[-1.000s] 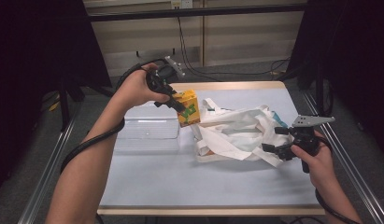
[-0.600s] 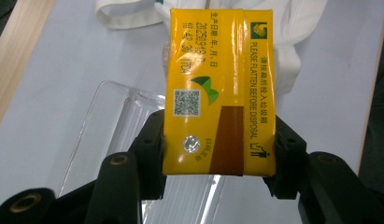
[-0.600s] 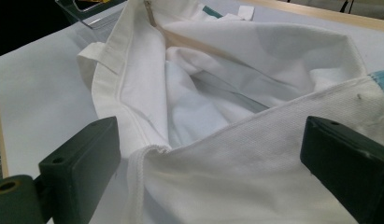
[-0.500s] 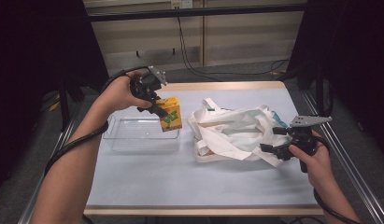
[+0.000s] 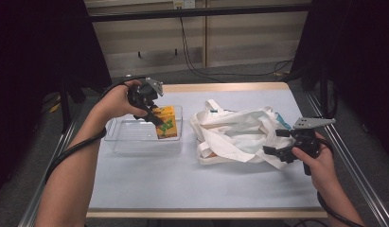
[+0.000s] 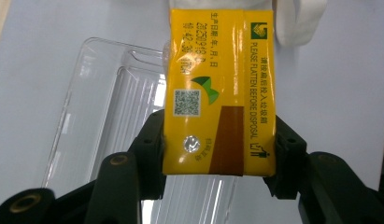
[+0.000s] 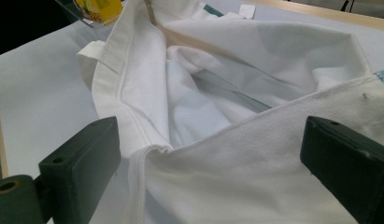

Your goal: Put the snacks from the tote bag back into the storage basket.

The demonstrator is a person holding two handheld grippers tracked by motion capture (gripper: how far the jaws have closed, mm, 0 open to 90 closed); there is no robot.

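While my left gripper [image 5: 154, 116] carried the yellow drink carton [image 5: 166, 123] away from the white cloth tote bag [image 5: 239, 135], it came down into the clear plastic tray [image 5: 135, 142], so only letting go remains. Along my left jaws, clamped on the carton's sides, I read "PLEASE FLATTEN BEFORE DISPOSAL" beside a QR code [image 6: 187, 102]. My right gripper [image 7: 213, 172] stands open around the bag's hem.

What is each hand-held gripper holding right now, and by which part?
The left hand-held gripper clamps the yellow carton across its narrow sides, near one end. The right hand-held gripper stands open astride the white bag's edge, gripping nothing.
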